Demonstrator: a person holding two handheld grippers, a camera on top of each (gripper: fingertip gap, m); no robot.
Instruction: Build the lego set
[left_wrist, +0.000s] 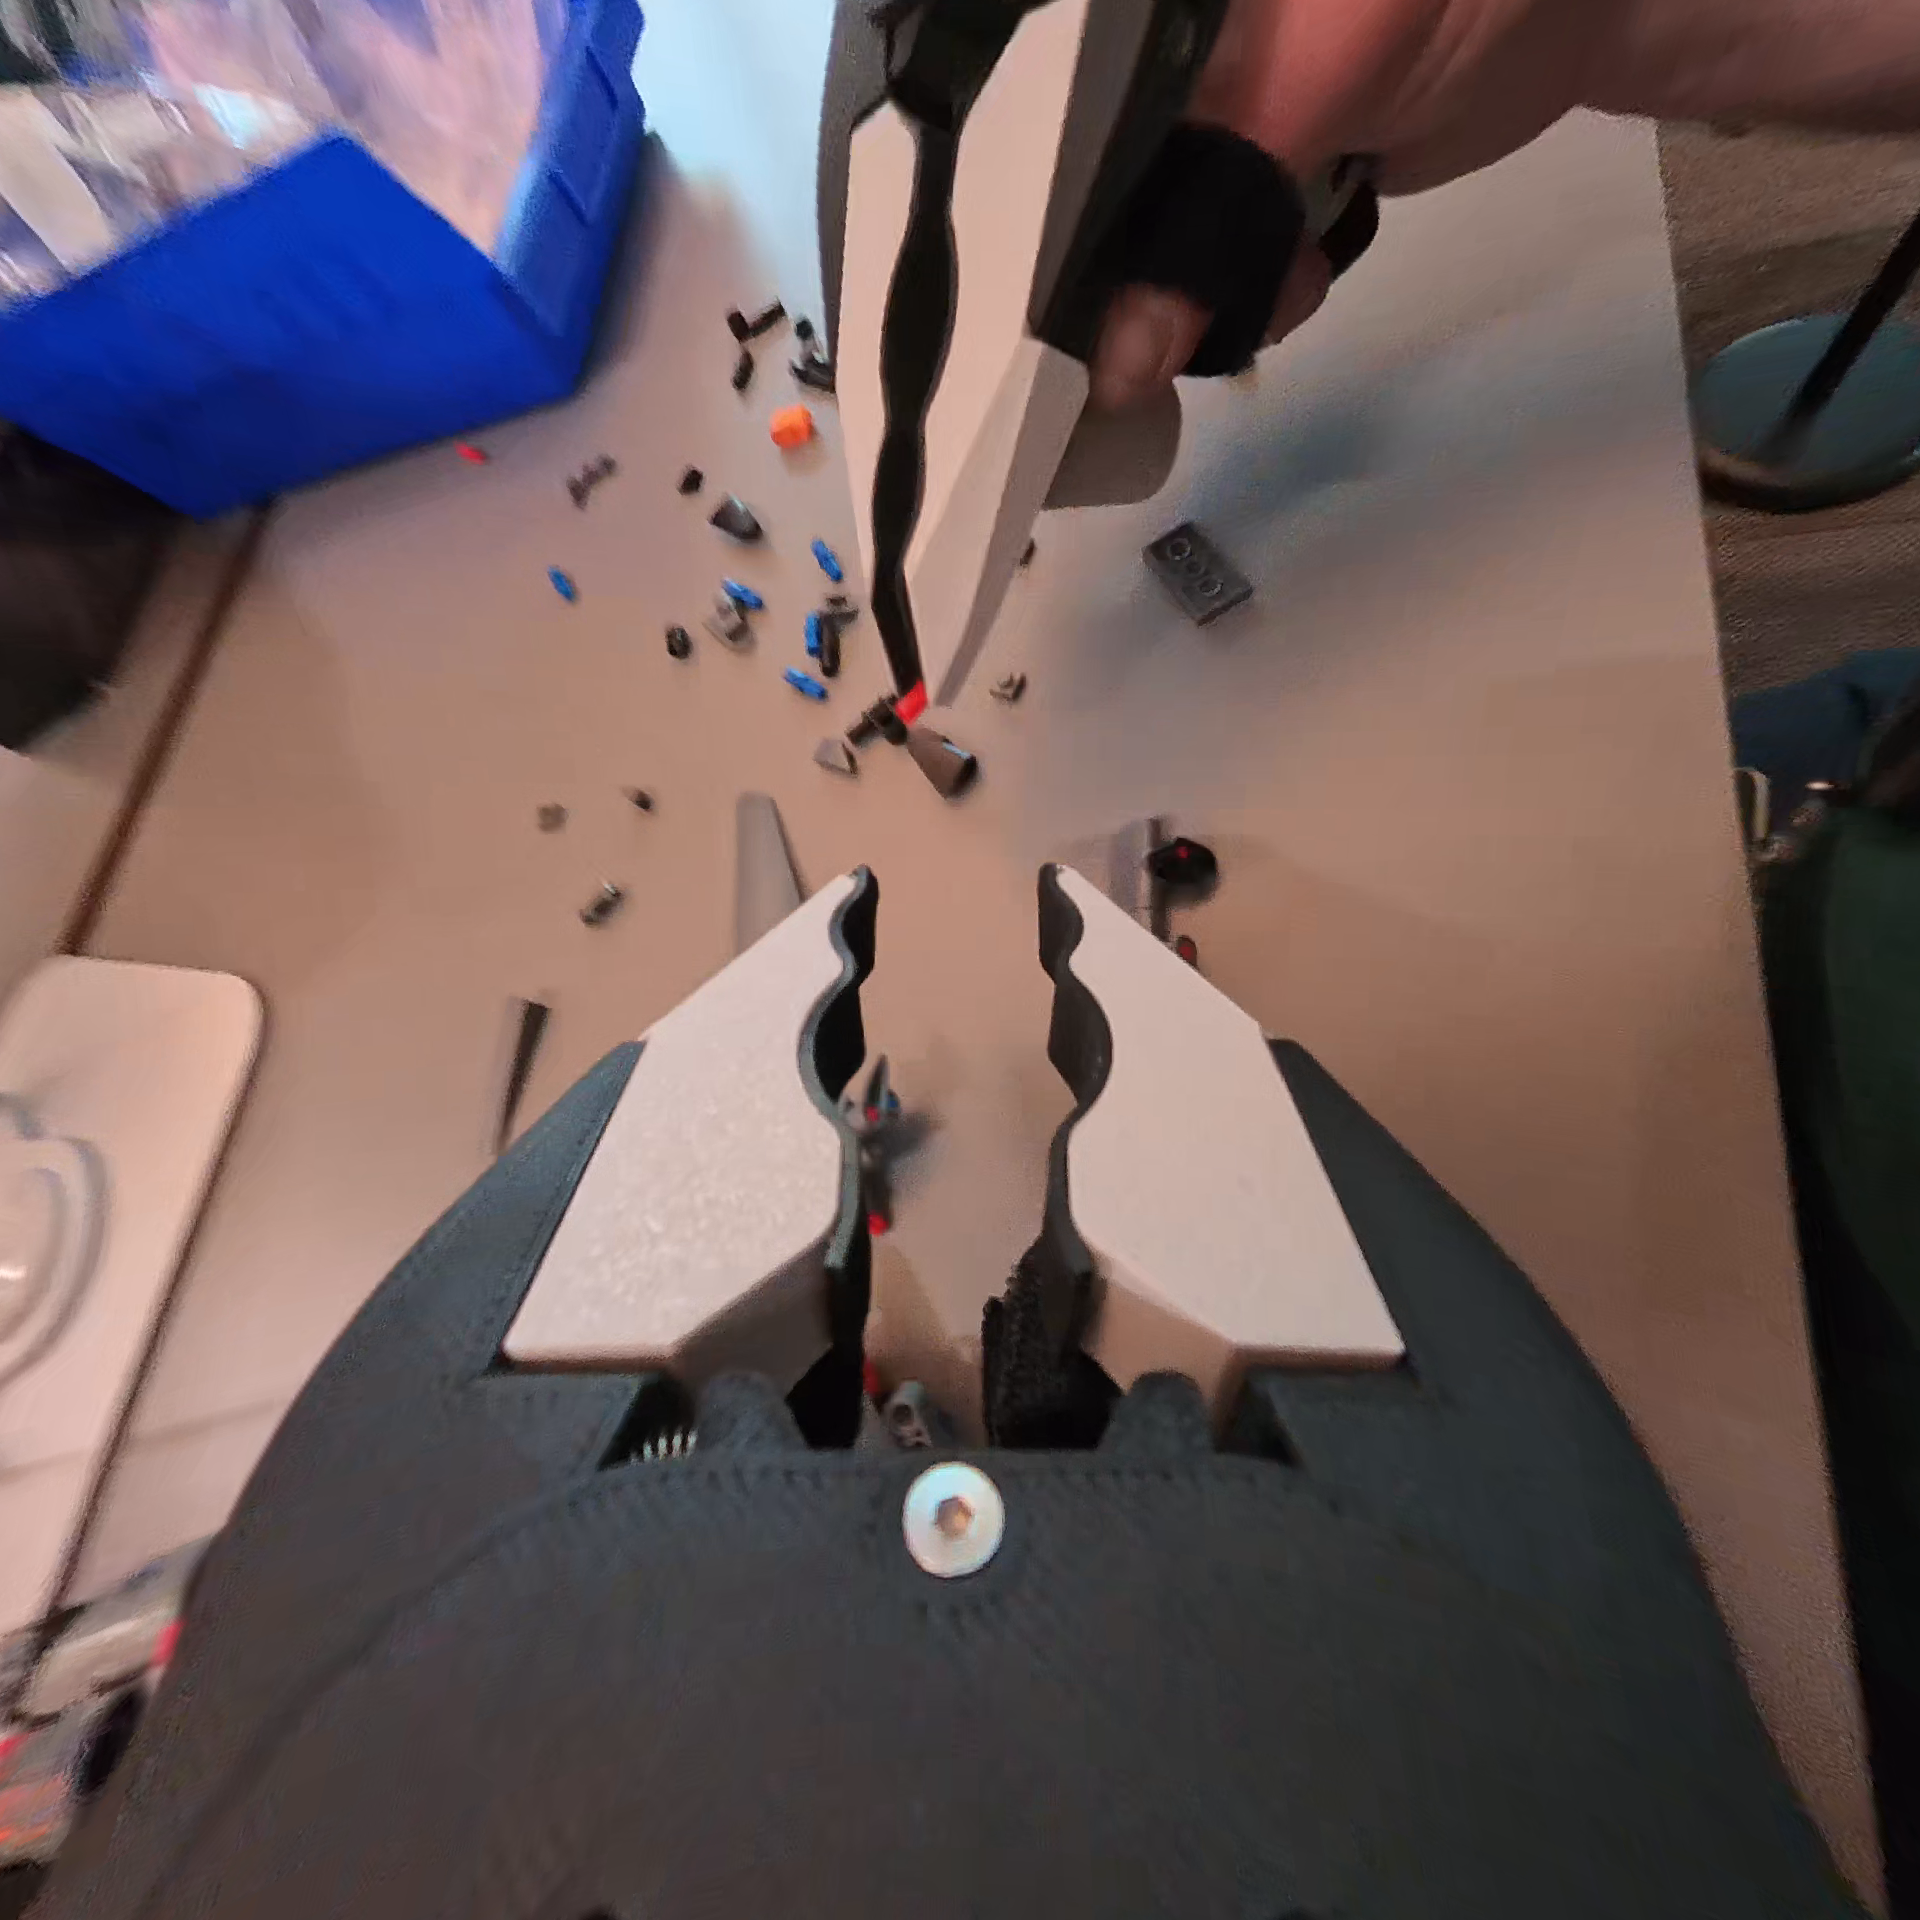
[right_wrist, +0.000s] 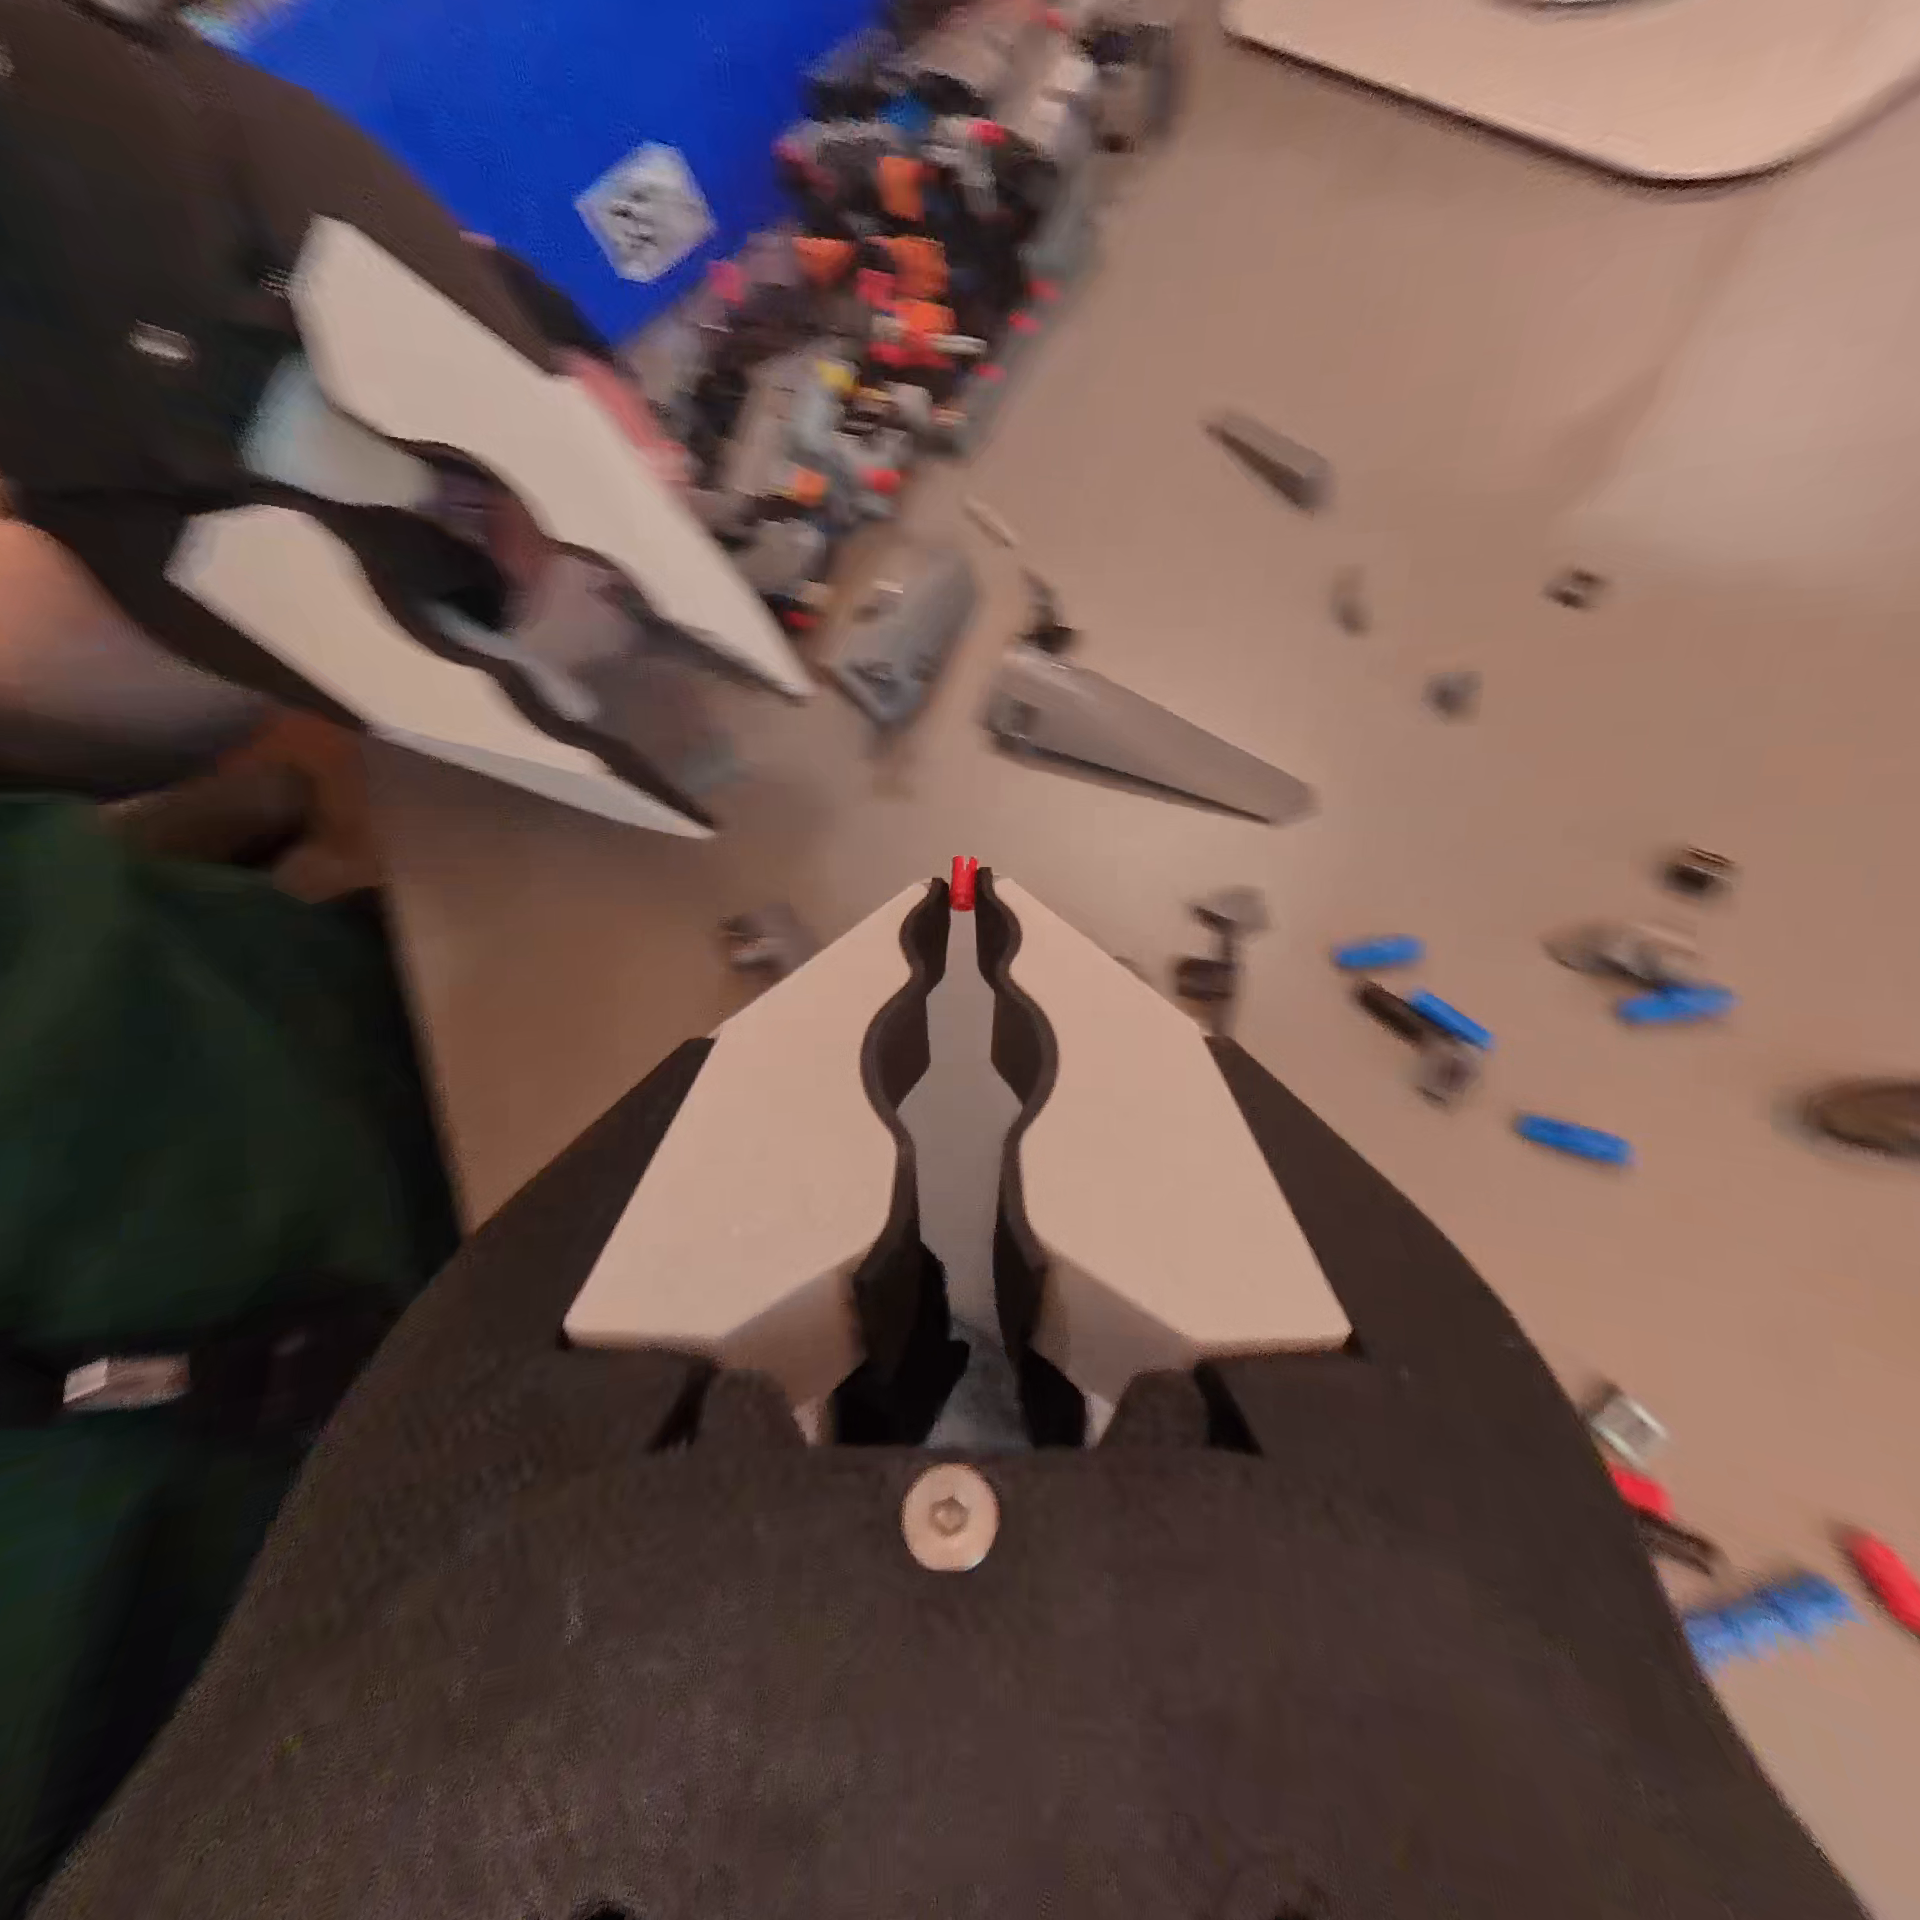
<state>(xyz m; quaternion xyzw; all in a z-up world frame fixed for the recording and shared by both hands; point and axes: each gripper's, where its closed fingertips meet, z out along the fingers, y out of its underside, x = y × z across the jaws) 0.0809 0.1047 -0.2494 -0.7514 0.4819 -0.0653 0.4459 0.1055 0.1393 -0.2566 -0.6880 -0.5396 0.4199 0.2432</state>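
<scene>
The right tongs (right_wrist: 961, 883) were pinched on a tiny red peg (right_wrist: 961, 885), a ribbed plastic pin that stuck out just past the tips. Each of their fingers (right_wrist: 1122, 1143) was a pale, flat-faced wedge lined inside with wavy black rubber, seated in a rough, grainy black printed body. In the left wrist view the same tongs (left_wrist: 920, 698) came down steeply from above, gripped by a hand (left_wrist: 1351, 156) in a black fingerless glove, their tips low over the counter (left_wrist: 1403, 935) with the red peg (left_wrist: 912, 702) between them, just beside a dark cone-shaped piece (left_wrist: 943, 764).

The left tongs (left_wrist: 958, 883) stood narrowly parted and held nothing; bare counter showed through the gap.

The counter was smooth, matt and beige. Small loose parts were scattered across its middle: blue pins (left_wrist: 802, 683), an orange block (left_wrist: 792, 426), a dark grey studded plate (left_wrist: 1197, 574) lying alone to the right, and a long grey tapered panel (right_wrist: 1143, 743). A glossy blue bin (left_wrist: 312, 312) sat at the far left corner. A blurred, partly built model (right_wrist: 894, 343) of grey, black and orange bricks stood near the blue bin in the right wrist view.

The counter's right edge ran straight, with carpet beyond it. The stretch between the plate and that edge was open; the left-centre was crowded with parts.
</scene>
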